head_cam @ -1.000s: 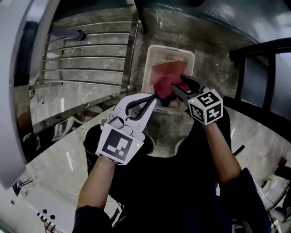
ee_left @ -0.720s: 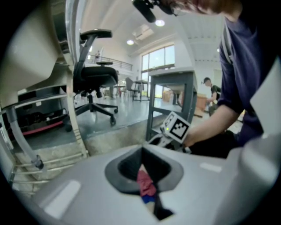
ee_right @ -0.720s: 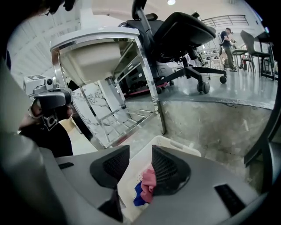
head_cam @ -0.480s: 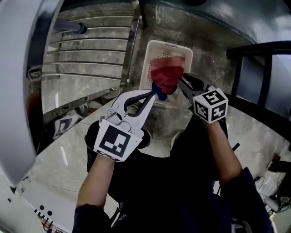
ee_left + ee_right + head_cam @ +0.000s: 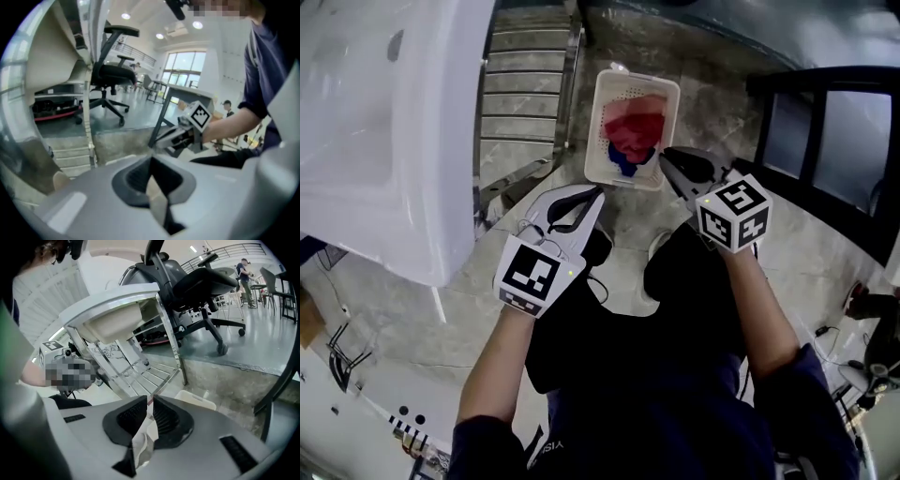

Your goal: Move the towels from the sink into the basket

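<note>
Towels [image 5: 636,129] in basket [image 5: 596,127] — beyond the just-closing, empty right hand-held gripper [image 5: 666,156]

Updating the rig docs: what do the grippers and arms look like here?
Left gripper: white shell, black inside the jaws, white cube with a black square marker. Right gripper: dark body, same marker cube; its jaws have just been closing, nothing between them. Dark navy short sleeves.
</note>
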{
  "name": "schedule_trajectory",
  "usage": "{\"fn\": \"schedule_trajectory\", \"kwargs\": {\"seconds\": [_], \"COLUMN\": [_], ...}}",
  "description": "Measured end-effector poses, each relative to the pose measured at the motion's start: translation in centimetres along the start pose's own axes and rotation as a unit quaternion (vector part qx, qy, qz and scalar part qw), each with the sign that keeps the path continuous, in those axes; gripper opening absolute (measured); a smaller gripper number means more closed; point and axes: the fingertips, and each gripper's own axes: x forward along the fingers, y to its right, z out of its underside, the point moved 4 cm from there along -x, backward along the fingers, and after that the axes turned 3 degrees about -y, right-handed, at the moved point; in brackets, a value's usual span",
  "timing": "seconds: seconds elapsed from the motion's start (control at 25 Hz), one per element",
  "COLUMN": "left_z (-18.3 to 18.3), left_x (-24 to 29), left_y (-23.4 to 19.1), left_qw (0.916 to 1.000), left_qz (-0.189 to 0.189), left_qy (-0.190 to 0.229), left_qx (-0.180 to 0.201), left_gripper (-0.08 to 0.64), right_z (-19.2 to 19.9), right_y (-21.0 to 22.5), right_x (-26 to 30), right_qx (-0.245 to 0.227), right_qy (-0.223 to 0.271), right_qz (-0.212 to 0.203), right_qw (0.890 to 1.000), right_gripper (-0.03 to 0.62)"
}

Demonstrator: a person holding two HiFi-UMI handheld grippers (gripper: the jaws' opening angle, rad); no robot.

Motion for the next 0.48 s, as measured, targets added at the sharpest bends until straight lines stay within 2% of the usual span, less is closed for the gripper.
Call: {"fn": "schedule_trajectory", "kwargs": {"seconds": [0.2,0.48], "left_z": [-3.8,-9.2], "left_x": [-4.1,-9.0], "left_y": [2.1,6.6], "left_qw": [0.9997,0.9990], "left_qz": [0.011,0.031], "left_qy": [-0.013,-0.028], "left_qx": [-0.015,-0.018], "left_gripper": [0.003,0.003], "right_z": [-3.8,-8.0], "right_y": [-2.3,-3.7], "right_x": [-4.4,-12.3], "right_qx": [-0.001,0.009], "right_qy": [-0.003,0.013], "right_qz": [-0.002,0.007], "right_qw": [1.000,1.000], "right_gripper": [0.037,0.029]}}
